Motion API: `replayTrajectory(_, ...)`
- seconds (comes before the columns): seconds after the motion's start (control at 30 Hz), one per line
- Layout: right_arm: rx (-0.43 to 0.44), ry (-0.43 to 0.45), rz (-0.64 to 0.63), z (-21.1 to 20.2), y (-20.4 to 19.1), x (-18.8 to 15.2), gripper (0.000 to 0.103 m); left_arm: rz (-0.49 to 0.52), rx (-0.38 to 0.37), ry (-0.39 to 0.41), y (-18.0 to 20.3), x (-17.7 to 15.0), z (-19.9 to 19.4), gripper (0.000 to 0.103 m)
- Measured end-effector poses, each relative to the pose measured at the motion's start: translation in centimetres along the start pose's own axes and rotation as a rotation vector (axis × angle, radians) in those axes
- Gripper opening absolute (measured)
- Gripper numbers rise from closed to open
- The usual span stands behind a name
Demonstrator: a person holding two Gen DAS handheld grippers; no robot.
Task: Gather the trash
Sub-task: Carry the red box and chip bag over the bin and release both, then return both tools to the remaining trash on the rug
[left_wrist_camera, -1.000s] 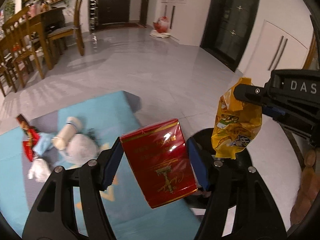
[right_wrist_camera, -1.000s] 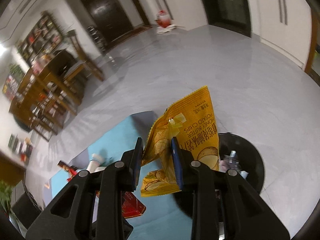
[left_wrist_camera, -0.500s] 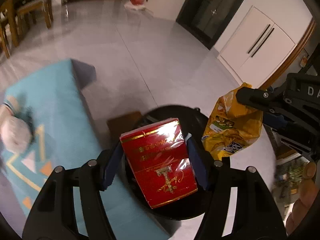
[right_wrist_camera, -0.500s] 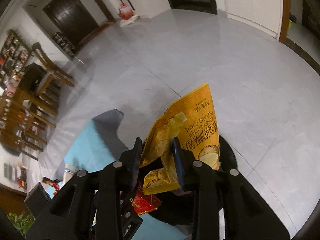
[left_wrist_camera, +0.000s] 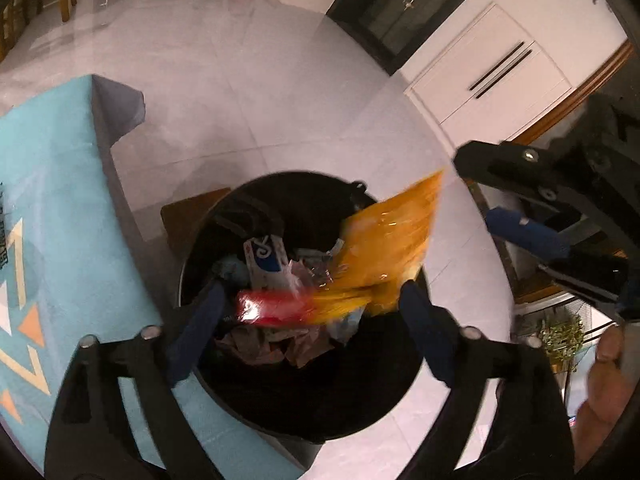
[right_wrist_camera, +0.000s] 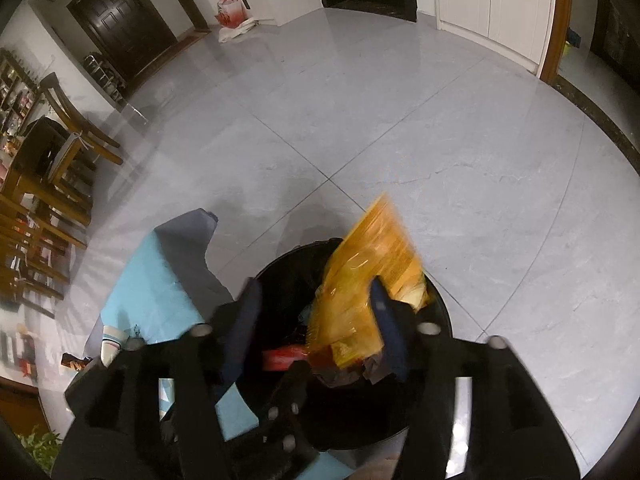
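While both grippers are held over the black trash bin [left_wrist_camera: 280,412], their jaws have just been opening and nothing is clamped by either. The left gripper [left_wrist_camera: 310,324] is spread wide, and the red packet [left_wrist_camera: 266,306] is seen blurred between its pads, loose above the wrappers already in the bin. The right gripper [right_wrist_camera: 314,330] is parted too; the yellow chip bag [right_wrist_camera: 370,276] is blurred between its fingers – whether the right pad is still brushed cannot be told. From the left wrist, the right gripper [left_wrist_camera: 516,216] is shown side-on at the frame's right, clear of the chip bag [left_wrist_camera: 390,248], with a hand [left_wrist_camera: 600,404] behind it. From the right wrist alone, the dark door [right_wrist_camera: 120,28], the wooden chair [right_wrist_camera: 76,128] and the packet's red end [right_wrist_camera: 286,356] inside the bin [right_wrist_camera: 436,316] are shown. The teal mat [left_wrist_camera: 52,216] is seen touching the bin's left side.
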State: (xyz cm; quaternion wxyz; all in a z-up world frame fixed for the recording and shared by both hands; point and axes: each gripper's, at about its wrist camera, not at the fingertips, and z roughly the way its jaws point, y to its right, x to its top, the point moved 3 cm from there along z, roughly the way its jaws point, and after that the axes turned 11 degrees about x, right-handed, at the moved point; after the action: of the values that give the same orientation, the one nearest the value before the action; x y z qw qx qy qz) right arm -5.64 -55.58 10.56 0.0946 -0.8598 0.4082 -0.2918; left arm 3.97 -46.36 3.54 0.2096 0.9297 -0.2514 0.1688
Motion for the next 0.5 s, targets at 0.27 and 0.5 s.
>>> replayTrajectory(0.27, 0.038, 0.046, -0.067, -1.5, -2.6, -0.2, 0.081, -0.064, 0.045, 0.095, -4.1, 0.1, -5.8, 0.1)
replayTrajectory(0.5, 0.097, 0.098, -0.181, -2.6, -7.5, -1.5, 0.095, -0.162, 0.214, 0.183, -12.1, -0.8, -13.1, 0.1)
